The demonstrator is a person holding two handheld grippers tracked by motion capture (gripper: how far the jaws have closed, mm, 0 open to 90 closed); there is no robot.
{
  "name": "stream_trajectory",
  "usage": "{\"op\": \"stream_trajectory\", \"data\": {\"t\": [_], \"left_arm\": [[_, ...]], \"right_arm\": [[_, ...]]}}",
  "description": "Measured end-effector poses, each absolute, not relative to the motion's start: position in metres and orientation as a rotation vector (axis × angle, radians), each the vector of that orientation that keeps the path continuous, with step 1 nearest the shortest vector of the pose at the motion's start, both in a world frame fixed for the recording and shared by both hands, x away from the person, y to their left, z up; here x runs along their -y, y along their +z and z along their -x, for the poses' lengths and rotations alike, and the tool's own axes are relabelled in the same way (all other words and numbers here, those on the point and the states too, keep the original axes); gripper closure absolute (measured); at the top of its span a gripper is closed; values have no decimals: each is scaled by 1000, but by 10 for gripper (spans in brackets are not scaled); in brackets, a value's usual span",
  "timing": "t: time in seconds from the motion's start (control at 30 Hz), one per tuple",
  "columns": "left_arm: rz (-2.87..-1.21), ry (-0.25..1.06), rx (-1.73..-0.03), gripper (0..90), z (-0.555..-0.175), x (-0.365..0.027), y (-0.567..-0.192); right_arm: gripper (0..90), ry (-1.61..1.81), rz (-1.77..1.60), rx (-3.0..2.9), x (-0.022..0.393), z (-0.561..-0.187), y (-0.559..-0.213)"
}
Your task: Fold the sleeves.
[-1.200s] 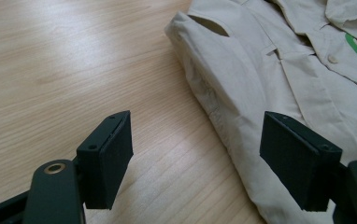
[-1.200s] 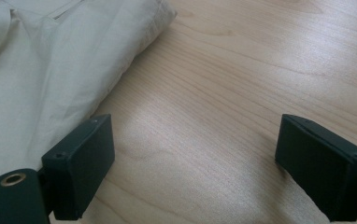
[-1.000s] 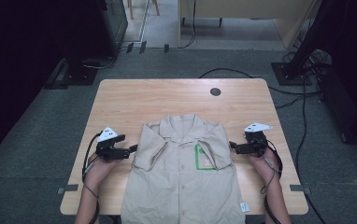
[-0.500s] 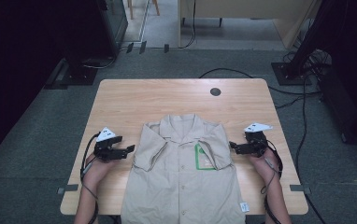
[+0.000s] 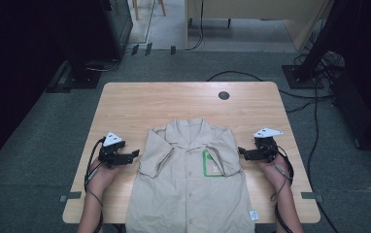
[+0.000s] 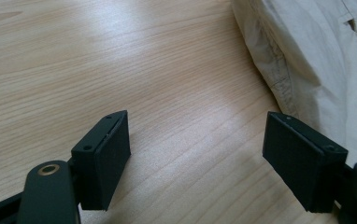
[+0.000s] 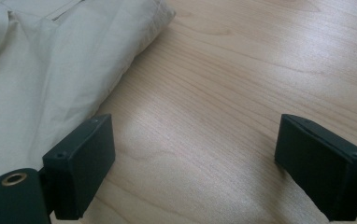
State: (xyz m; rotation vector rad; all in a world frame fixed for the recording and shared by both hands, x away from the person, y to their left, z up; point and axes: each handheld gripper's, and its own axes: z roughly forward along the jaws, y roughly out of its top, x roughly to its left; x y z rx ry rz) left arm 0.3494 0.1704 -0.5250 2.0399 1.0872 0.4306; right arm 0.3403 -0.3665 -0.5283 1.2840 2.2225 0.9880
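Your beige shirt (image 5: 191, 179) lies flat, front up, on the wooden surface (image 5: 174, 104). Your left hand-held gripper (image 5: 134, 155) and right hand-held gripper (image 5: 242, 151) sit just beside its sleeves, both with jaws spread wide, holding nothing.

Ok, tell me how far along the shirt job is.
Done: the beige shirt lies flat, face up on the table. In hand: nothing; the left tool and right tool sit open beside its sleeves, not touching it. Left: any grasping or folding; no fold shows.
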Motion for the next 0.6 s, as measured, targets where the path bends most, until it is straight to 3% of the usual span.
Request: {"op": "stream_trajectory", "data": {"t": [0.2, 0.27, 0.6], "left_arm": [[-2081, 488, -1077, 232, -347, -163, -525], [-2082, 491, -1077, 229, -347, -162, -526], [-2076, 424, -1042, 230, -351, -161, -525]], "right_arm": [[149, 969, -1303, -2223, 362, -342, -526], [210, 960, -1306, -2232, 362, -342, -524], [252, 978, -1349, -2228, 362, -343, -521]]}}
